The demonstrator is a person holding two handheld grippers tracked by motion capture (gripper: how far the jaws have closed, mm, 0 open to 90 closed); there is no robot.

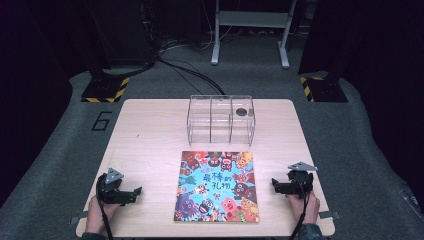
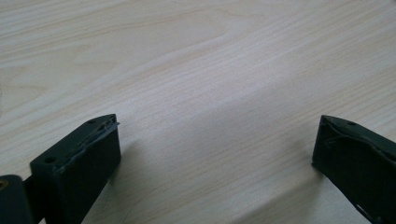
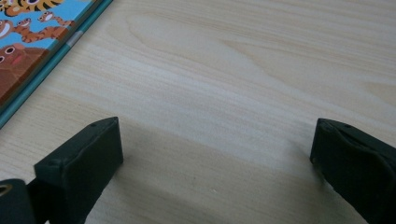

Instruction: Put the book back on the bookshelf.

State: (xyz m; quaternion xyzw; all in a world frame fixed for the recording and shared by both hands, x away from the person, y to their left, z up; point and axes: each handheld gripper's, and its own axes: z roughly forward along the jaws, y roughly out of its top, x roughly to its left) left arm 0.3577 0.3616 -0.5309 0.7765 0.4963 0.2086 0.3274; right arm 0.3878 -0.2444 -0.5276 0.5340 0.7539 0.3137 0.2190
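A colourful picture book (image 1: 217, 186) lies flat in the near middle of the light wooden table (image 1: 150, 130). Behind it stands a clear plastic organiser (image 1: 221, 120) with three compartments; a small dark round thing shows in the right one. My left gripper (image 1: 134, 192) rests at the near left, open, with bare wood between its jaws (image 2: 217, 135). My right gripper (image 1: 275, 185) rests at the near right, open as well, with nothing between its jaws (image 3: 217, 135). The book's edge (image 3: 28, 37) shows at the upper left of the right gripper view.
Grey carpet surrounds the table, with a "6" (image 1: 102, 121) marked at the left. Two stand bases with yellow-black stripes (image 1: 105, 90) (image 1: 322, 89), black cables (image 1: 190, 70) and a grey metal frame (image 1: 250, 30) stand beyond the far edge.
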